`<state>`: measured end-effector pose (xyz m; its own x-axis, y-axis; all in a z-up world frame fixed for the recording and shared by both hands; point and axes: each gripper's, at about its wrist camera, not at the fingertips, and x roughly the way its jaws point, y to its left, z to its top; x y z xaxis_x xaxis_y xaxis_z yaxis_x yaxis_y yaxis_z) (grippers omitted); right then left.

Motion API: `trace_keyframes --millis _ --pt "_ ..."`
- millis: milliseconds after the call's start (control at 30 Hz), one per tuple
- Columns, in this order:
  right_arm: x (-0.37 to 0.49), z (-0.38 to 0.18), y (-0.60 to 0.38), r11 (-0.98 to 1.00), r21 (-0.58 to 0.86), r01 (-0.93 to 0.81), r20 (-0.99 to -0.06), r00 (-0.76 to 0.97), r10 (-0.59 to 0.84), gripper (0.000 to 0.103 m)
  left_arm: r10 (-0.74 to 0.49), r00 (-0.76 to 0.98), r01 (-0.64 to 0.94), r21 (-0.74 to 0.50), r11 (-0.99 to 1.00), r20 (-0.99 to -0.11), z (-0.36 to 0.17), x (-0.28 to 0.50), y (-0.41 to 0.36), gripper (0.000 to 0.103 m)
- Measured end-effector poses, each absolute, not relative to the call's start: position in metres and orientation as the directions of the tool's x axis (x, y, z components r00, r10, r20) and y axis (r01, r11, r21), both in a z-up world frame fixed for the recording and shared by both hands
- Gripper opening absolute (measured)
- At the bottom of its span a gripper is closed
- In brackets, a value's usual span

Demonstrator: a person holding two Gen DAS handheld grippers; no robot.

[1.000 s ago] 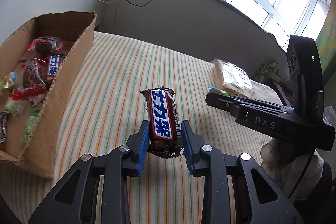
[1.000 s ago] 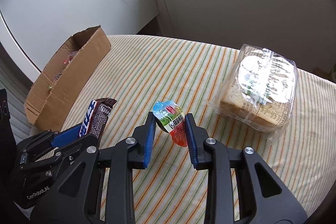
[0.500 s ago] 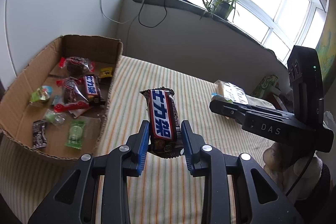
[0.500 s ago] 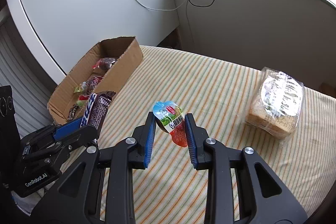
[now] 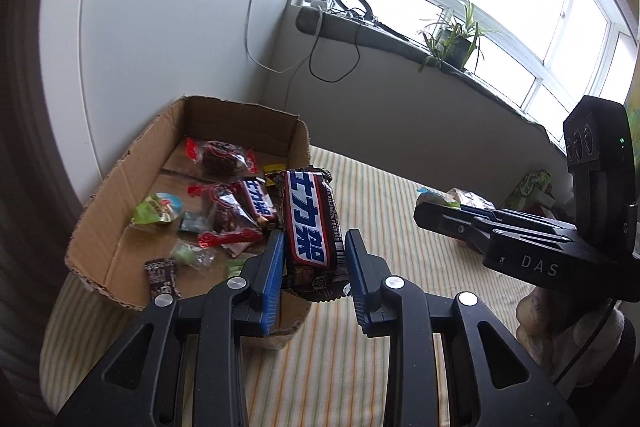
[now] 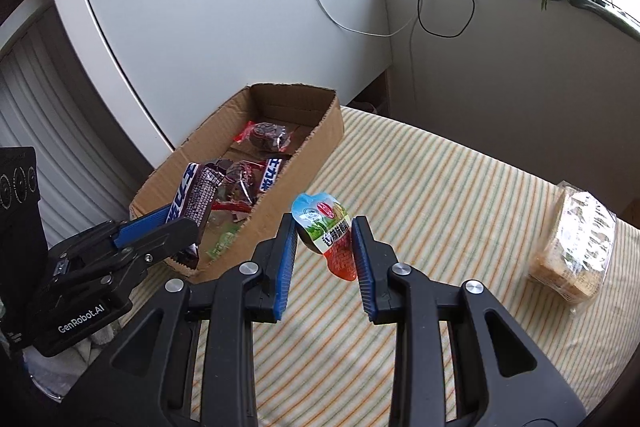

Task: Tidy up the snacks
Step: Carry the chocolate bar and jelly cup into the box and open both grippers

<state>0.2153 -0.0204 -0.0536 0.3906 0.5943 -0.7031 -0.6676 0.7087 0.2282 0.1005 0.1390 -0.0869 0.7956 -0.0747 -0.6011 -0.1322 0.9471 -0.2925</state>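
Box (image 5: pixel 188 119) nearer; gripped bar (image 5: pixel 310 223) upright lengthwise.

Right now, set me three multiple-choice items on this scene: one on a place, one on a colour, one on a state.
1. Where does the bread pack lie?
A. in the box
B. on the striped cloth, apart from the box
C. on the windowsill

2. What colour are the pads of the right hand-held gripper?
A. blue
B. red
C. yellow

3. What is the state of the left hand-held gripper?
A. open and empty
B. shut on a jelly cup
C. shut on the chocolate bar

Answers:
1. B: it rests on the striped cloth, well to the right of the box.
2. A: both pads show blue beside the jelly cup.
3. C: its pads press on the bar's sides.
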Motion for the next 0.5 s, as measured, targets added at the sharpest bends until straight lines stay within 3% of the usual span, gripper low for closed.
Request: trace_keyframes --millis 333,433,500 --pt "0.206 -0.047 0.028 0.658 0.219 -0.721 -0.699 0.355 0.621 0.023 -0.023 0.798 -0.186 -0.281 0.942 -0.602 -0.088 0.093 0.171 0.029" --pt "0.203 -0.048 0.046 0.639 0.187 -0.746 -0.696 0.358 0.623 0.007 -0.005 0.795 -0.203 -0.273 0.94 -0.606 -0.09 0.094 0.18 0.029" --pt "0.205 -0.048 0.058 0.632 0.15 -0.76 -0.702 0.369 0.609 0.007 0.02 0.79 -0.219 -0.251 0.943 -0.613 -0.093 0.097 0.185 0.029"
